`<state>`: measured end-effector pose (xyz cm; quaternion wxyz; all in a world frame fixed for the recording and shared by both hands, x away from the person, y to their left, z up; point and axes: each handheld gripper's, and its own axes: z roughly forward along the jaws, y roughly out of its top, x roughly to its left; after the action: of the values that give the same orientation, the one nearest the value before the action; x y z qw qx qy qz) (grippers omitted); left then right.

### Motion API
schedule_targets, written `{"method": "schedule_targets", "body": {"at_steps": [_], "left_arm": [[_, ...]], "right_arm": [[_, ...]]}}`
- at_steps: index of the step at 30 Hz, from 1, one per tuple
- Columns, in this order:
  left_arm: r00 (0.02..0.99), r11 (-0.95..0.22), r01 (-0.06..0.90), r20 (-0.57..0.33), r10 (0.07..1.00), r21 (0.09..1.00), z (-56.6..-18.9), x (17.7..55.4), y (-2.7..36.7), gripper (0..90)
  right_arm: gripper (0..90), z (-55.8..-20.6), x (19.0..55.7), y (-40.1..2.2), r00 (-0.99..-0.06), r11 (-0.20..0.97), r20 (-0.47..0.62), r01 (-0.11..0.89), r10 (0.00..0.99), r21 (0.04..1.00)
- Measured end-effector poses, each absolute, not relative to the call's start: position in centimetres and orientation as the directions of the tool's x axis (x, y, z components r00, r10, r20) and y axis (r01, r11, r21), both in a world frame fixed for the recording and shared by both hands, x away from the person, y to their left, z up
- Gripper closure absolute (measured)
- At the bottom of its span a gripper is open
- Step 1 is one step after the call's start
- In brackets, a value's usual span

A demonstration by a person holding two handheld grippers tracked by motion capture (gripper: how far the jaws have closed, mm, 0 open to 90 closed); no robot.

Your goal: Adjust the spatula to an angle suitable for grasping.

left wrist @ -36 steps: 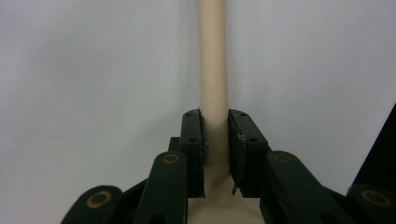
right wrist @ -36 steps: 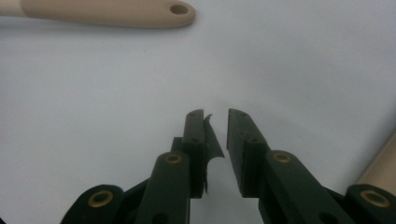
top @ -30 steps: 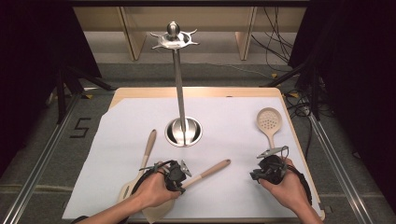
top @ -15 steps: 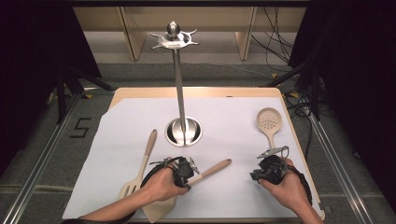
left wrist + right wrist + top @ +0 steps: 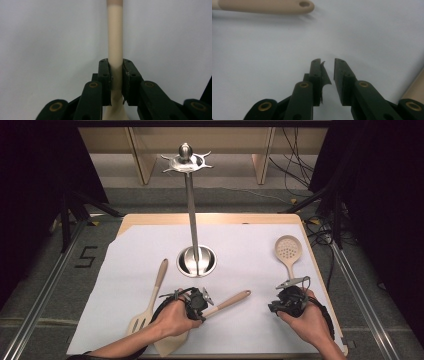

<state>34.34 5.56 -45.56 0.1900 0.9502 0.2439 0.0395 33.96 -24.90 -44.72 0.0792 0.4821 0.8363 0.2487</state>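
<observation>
Near the front edge of the white sheet (image 5: pixel 250 255), our left gripper (image 5: pixel 199 301) clenches the cream handle of a spatula (image 5: pixel 115 50), whose blade lies by our left hand. Our right gripper (image 5: pixel 327 75), near right, holds nothing, jaws slightly parted above the sheet, just near of the skimmer (image 5: pixel 288 251).

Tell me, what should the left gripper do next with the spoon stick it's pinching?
Probably lift it a little. The left gripper is already shut on the cream handle of the utensil lying on the white sheet, so the grip looks ready. The tall metal stand with hooks may be its goal.
</observation>
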Motion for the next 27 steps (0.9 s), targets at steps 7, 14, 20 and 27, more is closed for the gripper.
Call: {"method": "schedule_targets", "body": {"at_steps": [7,14,20,27], "left_arm": [[0.862,-0.726,0.448,-0.038,0.505,0.522,-44.5,34.0,6.1,78.0],[0.843,-0.63,0.424,-0.03,0.537,0.65,-43.2,33.6,6.5,77.9],[0.836,-0.498,0.362,-0.038,0.547,0.788,-42.4,33.6,7.1,77.8],[0.818,-0.42,0.337,-0.041,0.574,0.843,-41.6,33.4,7.1,77.8]], "right_arm": [[77.3,-44.4,34.0,-25.0,-0.524,0.408,0.099,0.755,0.846,0.514],[75.0,-43.3,33.7,-24.7,-0.522,0.362,0.123,0.723,0.844,0.588],[70.9,-41.6,33.2,-23.7,-0.575,0.26,0.167,0.585,0.801,0.768],[64.2,-39.2,32.8,-19.6,-0.646,0.081,0.33,0.52,0.689,0.85]]}}
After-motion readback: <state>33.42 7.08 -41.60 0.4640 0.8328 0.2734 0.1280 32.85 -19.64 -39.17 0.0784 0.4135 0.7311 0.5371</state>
